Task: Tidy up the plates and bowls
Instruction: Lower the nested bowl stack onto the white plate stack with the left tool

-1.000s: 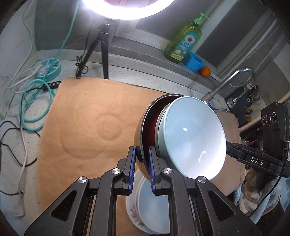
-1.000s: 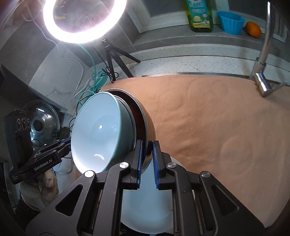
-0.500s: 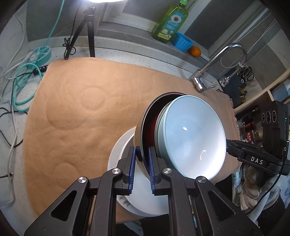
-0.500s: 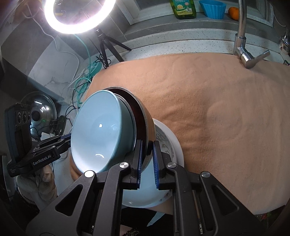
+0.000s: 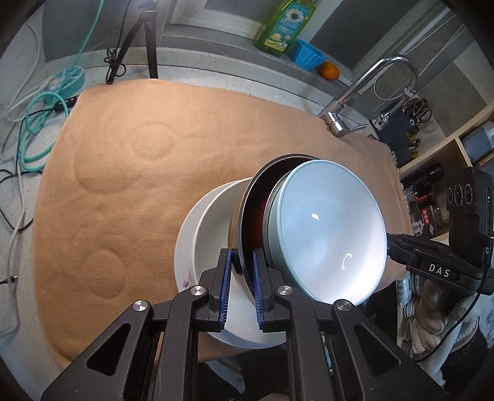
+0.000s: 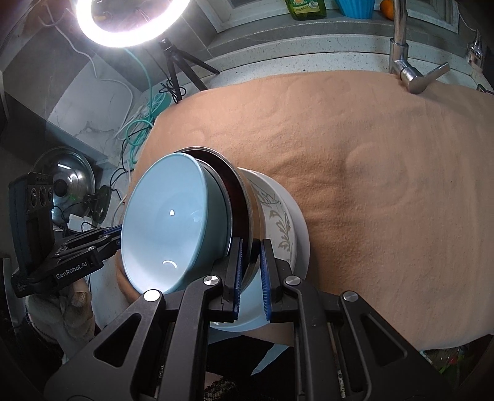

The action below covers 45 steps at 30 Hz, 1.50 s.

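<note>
A steel bowl [image 5: 247, 216] with a dark red inside holds a nested light blue bowl [image 5: 330, 234]. My left gripper [image 5: 242, 259] is shut on the steel bowl's rim from one side. The right gripper [image 6: 250, 246] is shut on the same rim [image 6: 244, 191] from the other side, the blue bowl [image 6: 166, 225] to its left. Each gripper shows in the other's view: the right one [image 5: 390, 243], the left one [image 6: 119, 233]. Just under the held bowls sit white floral dishes [image 5: 210, 234] [image 6: 284, 222] on the tan cloth; whether they touch I cannot tell.
The tan cloth [image 5: 139, 185] covers the counter. A faucet [image 5: 364, 92] rises at the back right. On the ledge stand a soap bottle [image 5: 285, 27], a blue cup [image 5: 308, 57] and an orange [image 5: 329, 71]. A tripod [image 5: 145, 40] with ring light [image 6: 132, 21] and cables [image 5: 34, 123] lie left.
Both grippers, still clamped on the nested bowls, have drawn back toward the cloth's front edge and sunk a little. The white dishes now show more fully under the bowls.
</note>
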Each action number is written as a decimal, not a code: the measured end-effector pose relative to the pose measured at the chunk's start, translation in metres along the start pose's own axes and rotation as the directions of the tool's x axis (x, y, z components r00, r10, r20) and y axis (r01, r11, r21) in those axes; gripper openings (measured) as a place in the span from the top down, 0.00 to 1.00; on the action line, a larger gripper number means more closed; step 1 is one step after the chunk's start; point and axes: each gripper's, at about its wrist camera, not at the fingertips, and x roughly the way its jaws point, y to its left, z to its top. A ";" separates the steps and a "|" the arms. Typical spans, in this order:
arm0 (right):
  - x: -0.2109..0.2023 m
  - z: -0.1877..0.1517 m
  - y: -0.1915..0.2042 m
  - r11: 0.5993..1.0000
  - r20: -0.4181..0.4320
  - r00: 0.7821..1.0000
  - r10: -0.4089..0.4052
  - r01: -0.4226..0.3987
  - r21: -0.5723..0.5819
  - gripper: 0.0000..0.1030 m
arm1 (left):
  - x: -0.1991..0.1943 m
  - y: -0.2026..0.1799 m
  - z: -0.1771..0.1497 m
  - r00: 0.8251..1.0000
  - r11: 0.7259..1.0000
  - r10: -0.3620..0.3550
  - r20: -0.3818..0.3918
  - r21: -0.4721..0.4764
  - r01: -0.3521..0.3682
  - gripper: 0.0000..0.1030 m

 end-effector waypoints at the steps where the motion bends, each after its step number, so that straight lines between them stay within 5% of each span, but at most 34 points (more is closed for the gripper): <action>1: 0.001 -0.001 0.000 1.000 -0.002 1.000 0.001 -0.001 0.002 0.89 | 0.001 0.000 0.000 1.000 1.000 0.002 -0.002 0.000 -0.002 0.90; 42: 0.003 -0.009 0.006 0.998 0.017 0.999 -0.034 0.035 -0.046 0.88 | -0.001 0.000 -0.007 0.999 0.997 0.047 0.027 0.052 -0.049 0.88; 45: 0.002 -0.011 0.006 0.997 0.027 0.998 -0.058 0.059 -0.056 0.82 | -0.001 0.001 -0.007 0.999 0.997 0.048 0.027 0.052 -0.049 0.87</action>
